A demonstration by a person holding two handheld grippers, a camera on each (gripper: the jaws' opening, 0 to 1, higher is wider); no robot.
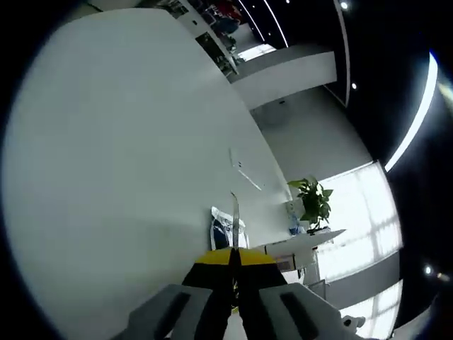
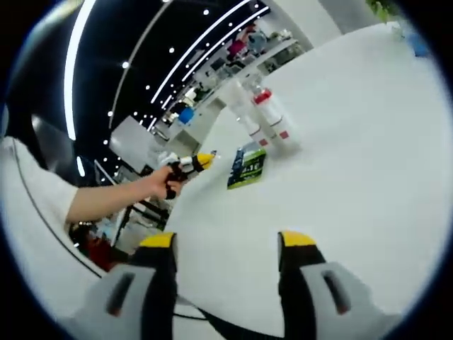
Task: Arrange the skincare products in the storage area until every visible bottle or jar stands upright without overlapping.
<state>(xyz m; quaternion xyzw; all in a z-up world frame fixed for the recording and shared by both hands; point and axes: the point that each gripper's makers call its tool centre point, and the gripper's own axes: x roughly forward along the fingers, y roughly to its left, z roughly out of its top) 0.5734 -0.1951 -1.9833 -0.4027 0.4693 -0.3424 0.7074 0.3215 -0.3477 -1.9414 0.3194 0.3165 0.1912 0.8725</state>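
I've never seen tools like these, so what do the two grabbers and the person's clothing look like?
Each gripper has two pale grey fingers capped with yellow tips. The right gripper shows them as blocky grey bars, with a dark cable curving underneath. The left gripper has black inner faces. The person's sleeve is short and white.

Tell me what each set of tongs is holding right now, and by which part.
Nothing is held. The left tongs are shut with nothing between them. The right tongs stand open over the bare white table, away from the bottles.
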